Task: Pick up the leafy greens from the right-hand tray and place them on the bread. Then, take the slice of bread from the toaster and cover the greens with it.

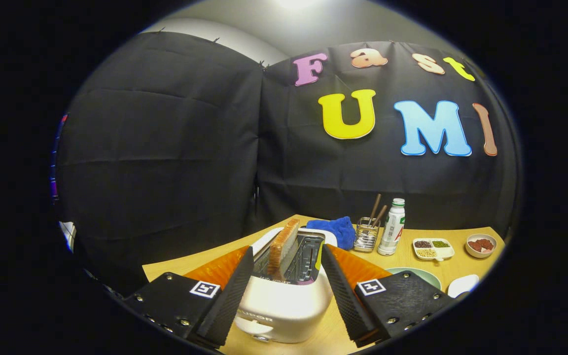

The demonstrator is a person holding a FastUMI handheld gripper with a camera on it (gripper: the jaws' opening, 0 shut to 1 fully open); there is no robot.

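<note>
Claw (286,276) of mine is spread wide, fingers apart on either side of the white toaster (284,301), touching nothing that I can see. Between the fingers, a slice of bread (282,245) stands upright in the toaster's slot nearer my left finger; the other slot looks bare. Just beyond the toaster lies a blue cloth (336,229). Past my right finger stand a wire holder with sticks (367,232) and a white bottle (393,228), then a divided dish of beans (432,248) and a small bowl (480,245), all on the wooden table (402,259).
</note>
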